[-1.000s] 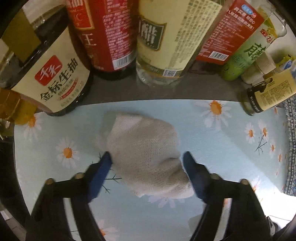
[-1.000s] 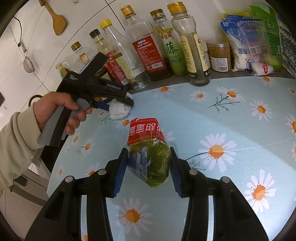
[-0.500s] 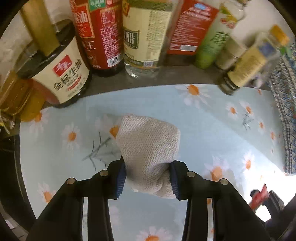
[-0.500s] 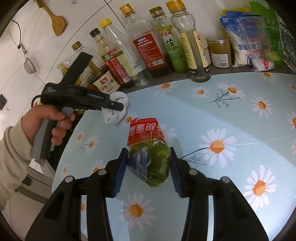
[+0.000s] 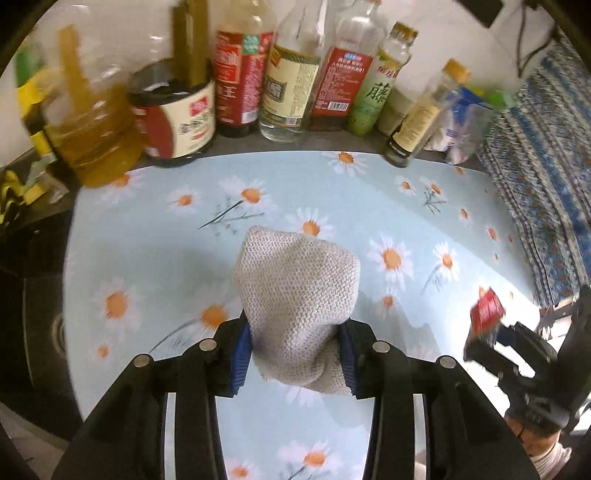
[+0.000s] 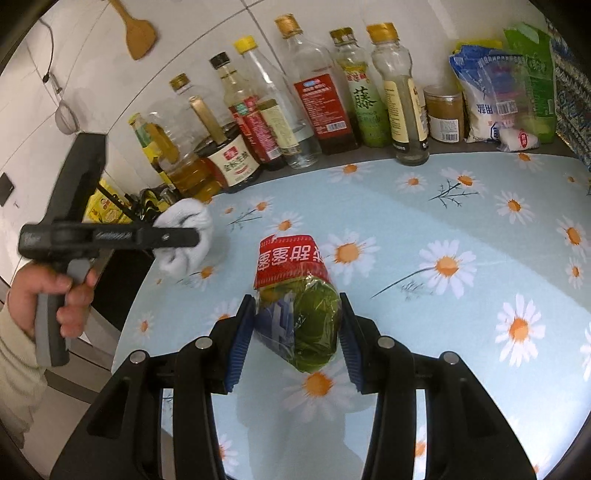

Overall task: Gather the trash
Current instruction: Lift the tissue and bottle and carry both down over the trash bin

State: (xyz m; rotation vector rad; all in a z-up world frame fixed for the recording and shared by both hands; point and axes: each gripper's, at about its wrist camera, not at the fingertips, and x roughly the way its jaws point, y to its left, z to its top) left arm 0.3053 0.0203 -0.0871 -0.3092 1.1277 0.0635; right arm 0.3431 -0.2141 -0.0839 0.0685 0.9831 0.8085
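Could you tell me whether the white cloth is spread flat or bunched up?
Bunched up: the white cloth is a crumpled wad pinched between the left gripper's blue pads.

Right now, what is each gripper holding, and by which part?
The left gripper pinches the crumpled white cloth near its lower end. The right gripper clamps the snack packet across its green lower half.

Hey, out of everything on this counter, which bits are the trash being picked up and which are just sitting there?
Part of the job:
- white cloth wad, pinched in the left gripper
- snack packet with red label, pinched in the right gripper

Just lying about:
- sauce and oil bottles along the wall
- brown jar
- bagged goods
- wooden spatula on the wall
- daisy mat
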